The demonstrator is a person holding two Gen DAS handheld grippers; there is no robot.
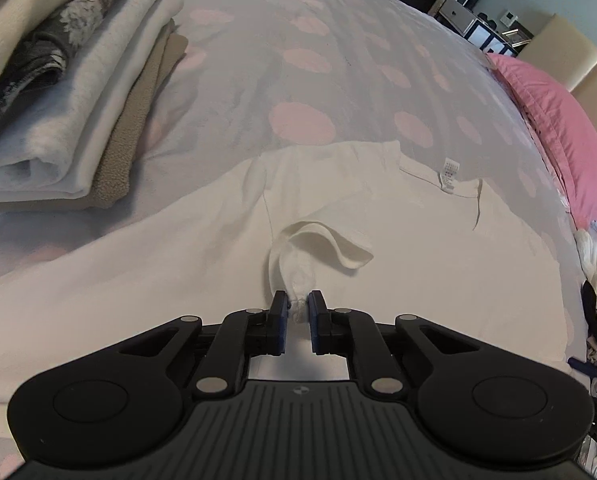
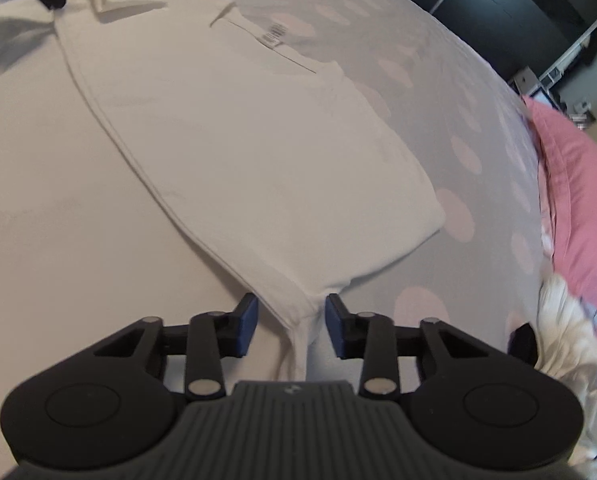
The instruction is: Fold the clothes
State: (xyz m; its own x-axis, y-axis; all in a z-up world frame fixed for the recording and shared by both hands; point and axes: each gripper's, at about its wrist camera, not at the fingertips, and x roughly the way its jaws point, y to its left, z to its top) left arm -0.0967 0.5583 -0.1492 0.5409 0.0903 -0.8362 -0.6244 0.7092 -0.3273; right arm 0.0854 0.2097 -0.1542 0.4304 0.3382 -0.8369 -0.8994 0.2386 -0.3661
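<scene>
A: Where's the shirt (image 1: 378,216)?
B: Flat on the bed (image 1: 338,40), stack (image 1: 58,100) far left, pillow (image 1: 558,120) right.
A: Grippers?
B: Left gripper (image 1: 297,307) pinches the collar; right gripper (image 2: 291,312) gapes around the hem corner.

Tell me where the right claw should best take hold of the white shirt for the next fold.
At the near corner of the white shirt, where the folded edge and hem meet in a bunched point. The open right claw already straddles it. Come in low along the bedspread from the near side: the layers there are stacked and slightly raised, so one pinch likely catches all.
</scene>
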